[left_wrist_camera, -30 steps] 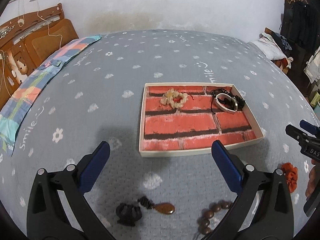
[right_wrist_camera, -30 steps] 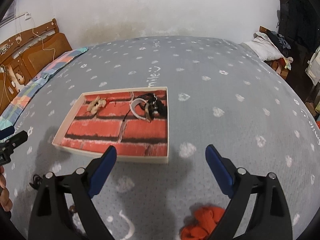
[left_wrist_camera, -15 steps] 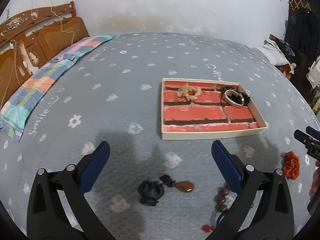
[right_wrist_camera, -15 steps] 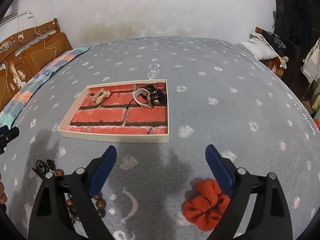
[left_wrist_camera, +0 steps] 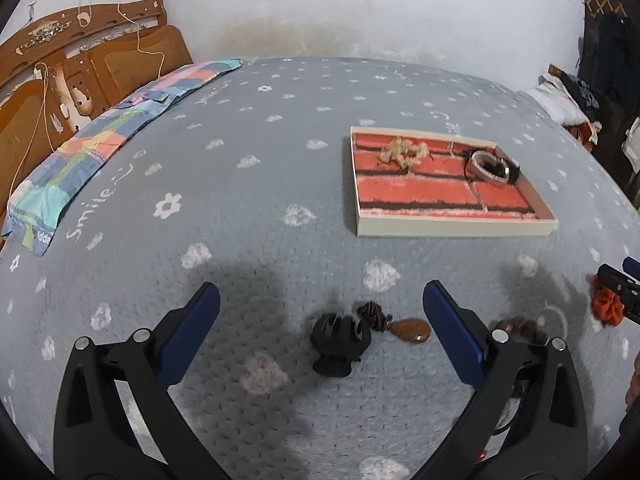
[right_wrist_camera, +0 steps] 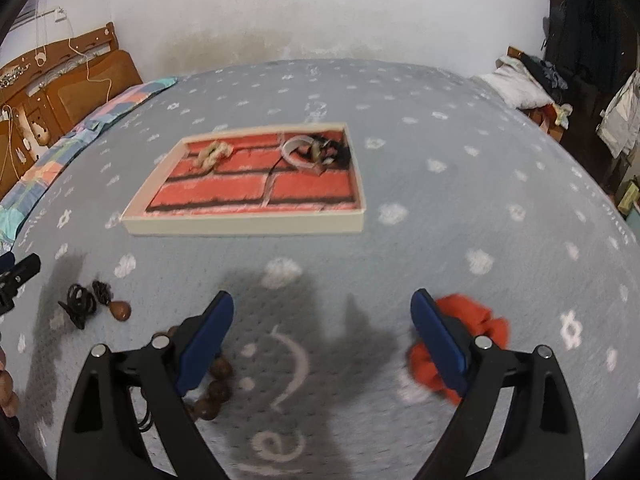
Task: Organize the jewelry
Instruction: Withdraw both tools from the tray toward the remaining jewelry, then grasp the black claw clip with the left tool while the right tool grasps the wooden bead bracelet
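A brick-patterned tray point(left_wrist_camera: 456, 227) point(right_wrist_camera: 248, 226) lies on the grey bed cover and holds a cream bead bracelet point(left_wrist_camera: 403, 149) point(right_wrist_camera: 212, 153) and a white bangle with dark cords point(left_wrist_camera: 490, 164) point(right_wrist_camera: 308, 150). A black hair claw point(left_wrist_camera: 340, 340) point(right_wrist_camera: 78, 304) and a brown pendant point(left_wrist_camera: 410, 330) point(right_wrist_camera: 120, 309) lie between the open jaws of my left gripper point(left_wrist_camera: 320, 332). My right gripper point(right_wrist_camera: 322, 332) is open and empty. A wooden bead bracelet point(right_wrist_camera: 214, 380) point(left_wrist_camera: 520, 326) lies partly under its left finger, and an orange scrunchie point(right_wrist_camera: 472, 336) point(left_wrist_camera: 606, 306) partly behind its right finger.
A patchwork cloth point(left_wrist_camera: 112, 140) lies at the left by a wooden headboard point(left_wrist_camera: 80, 64). Pillows and clothes point(right_wrist_camera: 520, 84) are piled at the far right. The bed cover point(left_wrist_camera: 240, 208) stretches around the tray.
Both grippers have pulled back from the tray and dropped lower. The hair claw, pendant, beads and scrunchie now lie nearer the fingers. Both stay open.
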Action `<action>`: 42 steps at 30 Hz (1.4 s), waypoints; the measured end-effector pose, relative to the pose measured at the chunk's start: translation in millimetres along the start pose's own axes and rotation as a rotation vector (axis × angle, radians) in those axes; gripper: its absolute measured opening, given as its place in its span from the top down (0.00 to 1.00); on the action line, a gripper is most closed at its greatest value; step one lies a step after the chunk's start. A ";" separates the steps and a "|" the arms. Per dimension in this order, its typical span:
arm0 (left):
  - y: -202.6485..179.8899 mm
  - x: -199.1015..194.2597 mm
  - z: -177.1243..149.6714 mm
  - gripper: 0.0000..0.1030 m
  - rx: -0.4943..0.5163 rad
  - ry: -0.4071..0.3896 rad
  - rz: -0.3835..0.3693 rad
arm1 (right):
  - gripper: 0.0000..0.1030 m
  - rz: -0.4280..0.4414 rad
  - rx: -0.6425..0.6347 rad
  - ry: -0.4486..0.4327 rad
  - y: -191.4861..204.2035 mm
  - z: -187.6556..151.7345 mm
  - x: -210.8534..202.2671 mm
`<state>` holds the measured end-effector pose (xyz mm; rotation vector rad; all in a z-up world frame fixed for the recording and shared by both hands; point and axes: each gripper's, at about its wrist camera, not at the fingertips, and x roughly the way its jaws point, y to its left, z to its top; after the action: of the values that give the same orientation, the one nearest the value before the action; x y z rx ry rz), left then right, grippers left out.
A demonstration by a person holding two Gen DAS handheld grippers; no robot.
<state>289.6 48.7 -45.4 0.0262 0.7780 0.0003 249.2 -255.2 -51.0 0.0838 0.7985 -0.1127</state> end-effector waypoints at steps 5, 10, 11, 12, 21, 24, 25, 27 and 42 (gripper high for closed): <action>-1.6 13.1 -19.9 0.05 -0.001 0.016 -0.006 | 0.14 0.002 -0.020 0.029 24.4 -21.0 14.8; -6.1 25.3 -35.1 0.11 0.021 0.042 -0.015 | 0.14 0.003 -0.057 0.061 44.7 -40.3 28.8; -7.2 27.7 -38.2 0.13 0.028 0.049 -0.020 | 0.14 -0.004 -0.063 0.065 46.7 -42.8 30.8; -8.2 29.4 -40.6 0.15 0.034 0.052 -0.017 | 0.15 -0.006 -0.064 0.069 47.7 -43.7 32.3; -3.3 48.8 -51.0 0.26 0.033 0.094 -0.023 | 0.15 -0.011 -0.068 0.107 50.7 -50.5 45.7; -3.7 54.6 -52.3 0.30 0.037 0.106 -0.022 | 0.15 0.002 -0.060 0.116 50.6 -50.3 49.6; -3.8 56.3 -52.4 0.30 0.038 0.109 -0.022 | 0.15 0.000 -0.057 0.118 51.3 -50.5 51.1; -4.6 59.8 -52.2 0.34 0.040 0.116 -0.029 | 0.19 0.007 -0.050 0.124 52.3 -50.6 54.2; -7.1 78.9 -49.2 0.50 0.059 0.148 -0.060 | 0.54 -0.024 -0.078 0.132 76.7 -51.2 59.2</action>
<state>311.2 43.5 -136.0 0.0598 0.9266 -0.0782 264.1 -177.2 -126.6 0.0081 0.9353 -0.0991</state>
